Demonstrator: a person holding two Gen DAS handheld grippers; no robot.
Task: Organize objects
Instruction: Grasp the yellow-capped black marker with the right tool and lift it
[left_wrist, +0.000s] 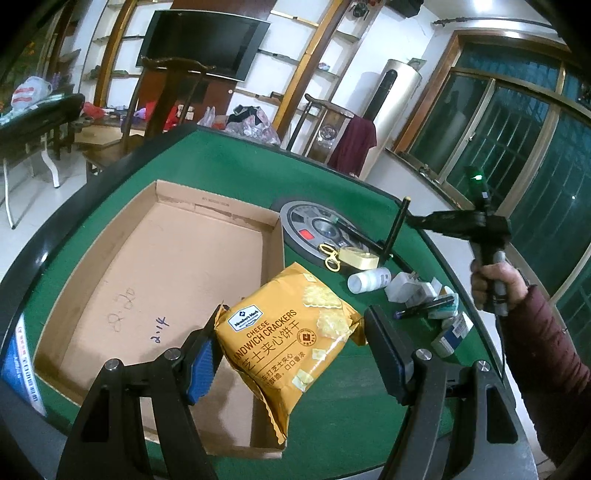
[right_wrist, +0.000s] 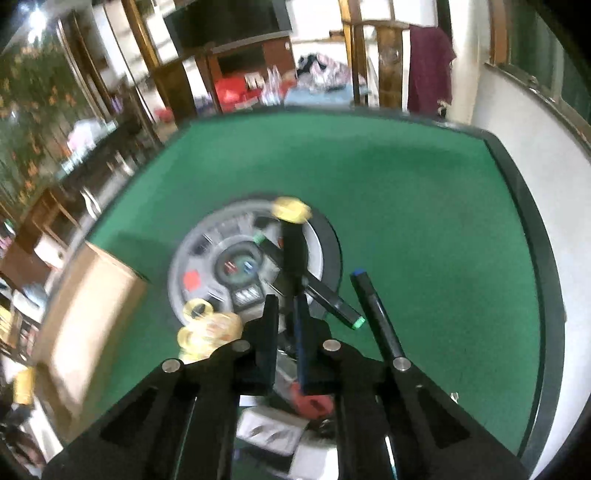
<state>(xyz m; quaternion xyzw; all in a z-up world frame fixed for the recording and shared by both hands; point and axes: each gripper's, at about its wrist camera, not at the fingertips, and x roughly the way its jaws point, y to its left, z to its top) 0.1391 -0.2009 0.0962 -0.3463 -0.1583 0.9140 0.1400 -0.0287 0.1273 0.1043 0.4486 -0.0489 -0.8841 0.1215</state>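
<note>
My left gripper (left_wrist: 291, 347) is open, its fingers either side of a yellow bag of cheese sandwich crackers (left_wrist: 288, 336) that leans over the right wall of the open cardboard box (left_wrist: 159, 280). My right gripper (right_wrist: 286, 306) is shut on a black marker with a yellow cap (right_wrist: 291, 240), held upright above the round grey panel (right_wrist: 221, 266); it also shows in the left wrist view (left_wrist: 410, 219). Two more black markers (right_wrist: 332, 299) lie beside it.
Green felt table (right_wrist: 424, 229) with a black rim. Yellow scissors (left_wrist: 330, 256), a tape roll (left_wrist: 358, 258), a white bottle (left_wrist: 369, 279) and small boxes (left_wrist: 417, 291) lie right of the box. Chairs, a TV and shelves stand behind.
</note>
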